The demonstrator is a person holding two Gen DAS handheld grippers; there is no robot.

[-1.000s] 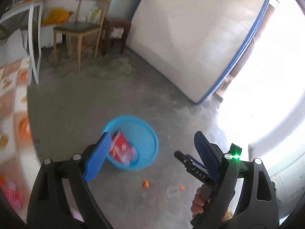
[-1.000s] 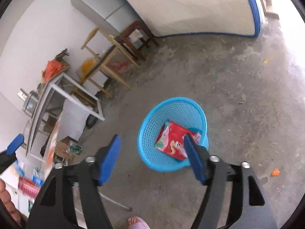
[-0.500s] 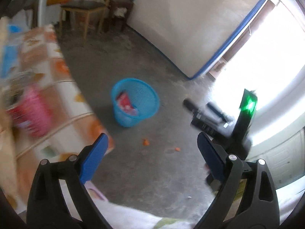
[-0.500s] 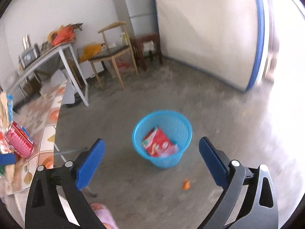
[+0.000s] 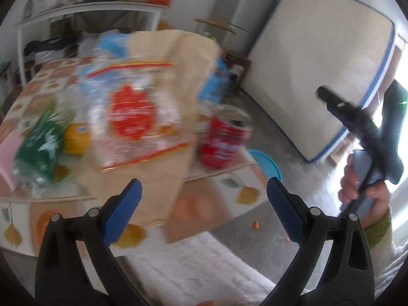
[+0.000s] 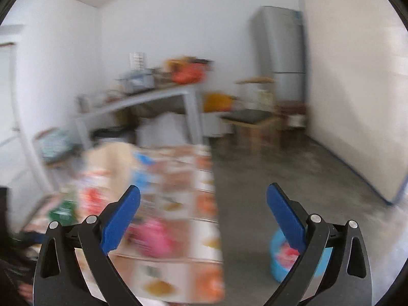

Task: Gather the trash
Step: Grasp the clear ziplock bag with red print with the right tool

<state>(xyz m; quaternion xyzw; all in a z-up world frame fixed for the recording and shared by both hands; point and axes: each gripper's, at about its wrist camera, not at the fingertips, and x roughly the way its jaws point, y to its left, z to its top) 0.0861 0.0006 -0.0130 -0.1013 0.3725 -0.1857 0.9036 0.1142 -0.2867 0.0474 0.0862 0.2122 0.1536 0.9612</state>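
The left tongs (image 5: 201, 199) are spreading wider with nothing between them; the right tongs (image 6: 202, 205) stand wide and empty too. Ahead of the left pair, trash lies on the patterned desk (image 5: 244, 191): a clear plastic wrapper (image 5: 135, 112) with a red label on a brown paper bag (image 5: 158, 158), and a red can (image 5: 224, 140) just beside it. The wrapper looks light, limp and slick, so pinch a bunched edge. The can looks light and easily dented; grip mid-body. The blue basket (image 6: 278, 260) sits on the floor beyond the desk edge.
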